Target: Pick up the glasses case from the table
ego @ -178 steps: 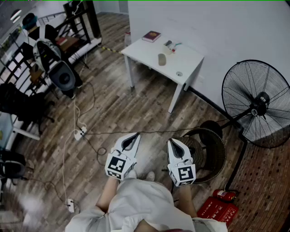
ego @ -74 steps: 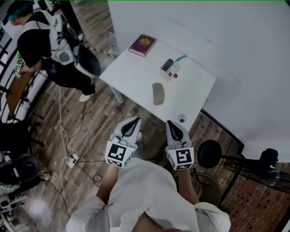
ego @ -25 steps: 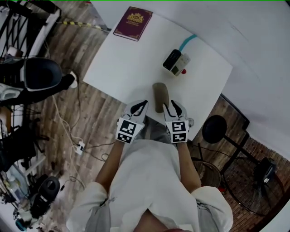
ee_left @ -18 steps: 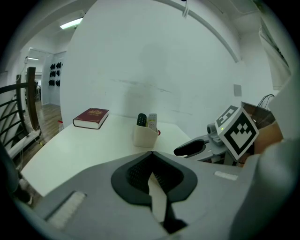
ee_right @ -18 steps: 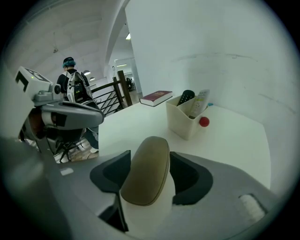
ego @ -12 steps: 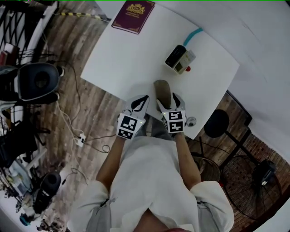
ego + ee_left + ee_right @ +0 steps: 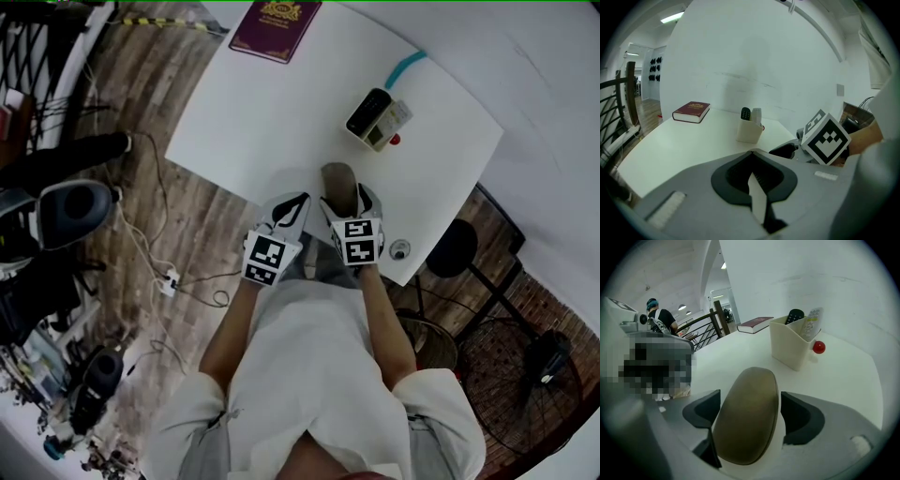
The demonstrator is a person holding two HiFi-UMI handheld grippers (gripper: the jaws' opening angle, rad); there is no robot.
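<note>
Both forearms reach forward side by side, the left tool angled gently downward with its jaws together and nothing between them, the right tool tipped more steeply, its jaws having just been opening and now standing wide either side of the glasses case, not pressing it.

The glasses case lies at the near edge of the table. The remote holder stands behind it, slightly right. The book lies at the far left corner, well apart from both.
</note>
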